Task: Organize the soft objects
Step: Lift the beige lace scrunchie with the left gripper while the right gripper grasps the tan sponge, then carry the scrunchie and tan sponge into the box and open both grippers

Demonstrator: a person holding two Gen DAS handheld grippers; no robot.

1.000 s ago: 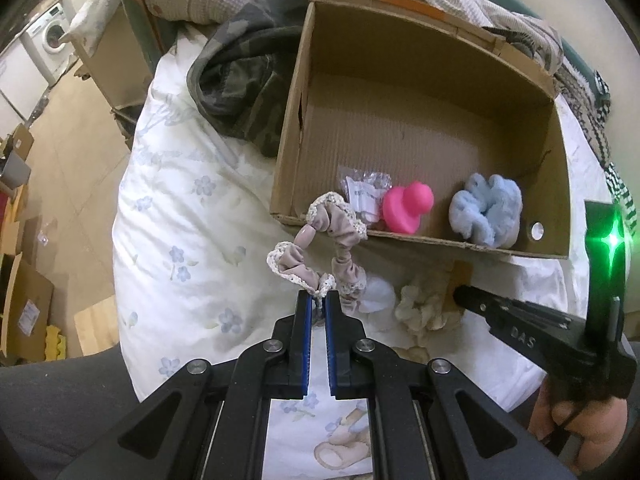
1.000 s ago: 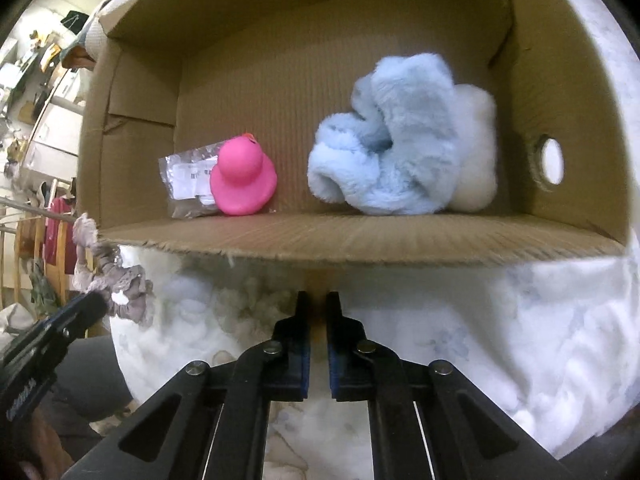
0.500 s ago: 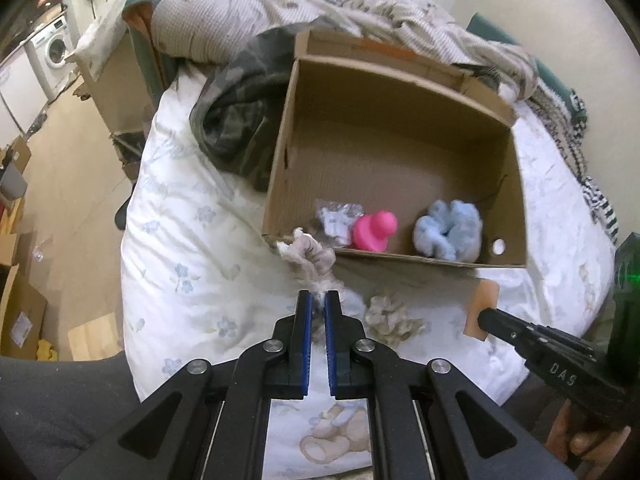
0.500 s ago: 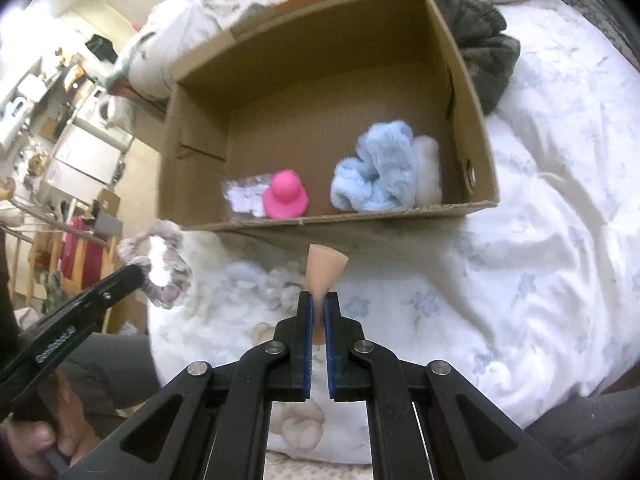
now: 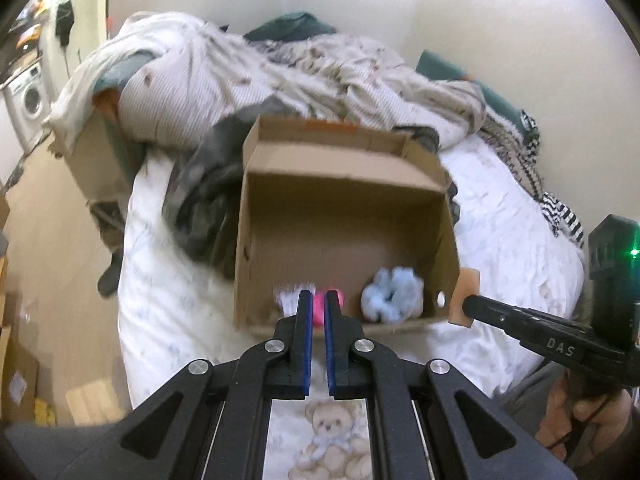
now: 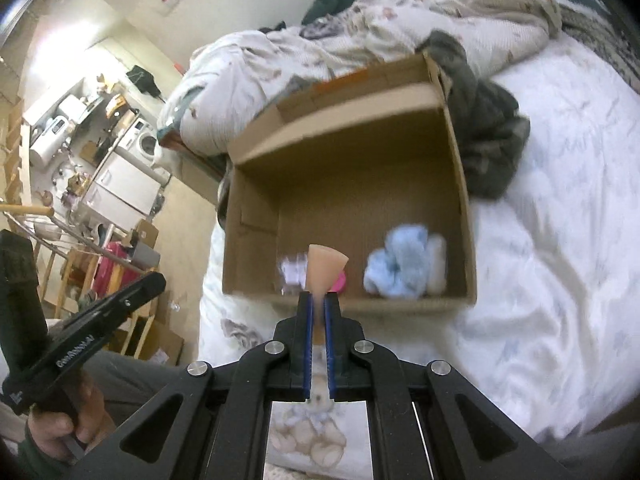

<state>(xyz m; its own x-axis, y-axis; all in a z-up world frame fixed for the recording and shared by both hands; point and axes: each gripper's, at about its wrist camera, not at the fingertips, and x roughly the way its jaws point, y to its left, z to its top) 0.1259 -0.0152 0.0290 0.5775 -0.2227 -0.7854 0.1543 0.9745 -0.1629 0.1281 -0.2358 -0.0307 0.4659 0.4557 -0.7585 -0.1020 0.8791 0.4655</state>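
An open cardboard box [image 5: 448,248] [image 6: 460,184] lies on the bed. Inside are a pale blue fluffy scrunchie [image 5: 392,294] [image 6: 396,268], a pink toy [image 5: 318,308] [image 6: 340,282] and a clear packet [image 5: 286,300] [image 6: 292,270]. My right gripper [image 6: 316,300] is shut on a beige sponge wedge [image 6: 324,268], held above the box's near edge; the wedge also shows in the left wrist view [image 5: 464,298]. My left gripper [image 5: 316,300] has its jaws close together, held high in front of the box; nothing shows beyond its tips, and the beige scrunchie is out of sight.
The bed has a white floral sheet [image 5: 512,248] with a teddy bear print [image 5: 328,436]. Rumpled blankets [image 5: 248,76] and a dark camouflage garment [image 5: 200,200] lie behind and left of the box. The floor [image 5: 48,240] and a washing machine [image 5: 28,100] are at left.
Both grippers have risen and pulled back from the box. The beige scrunchie that hung from my left gripper's tips is no longer visible. The right gripper keeps hold of the wedge.
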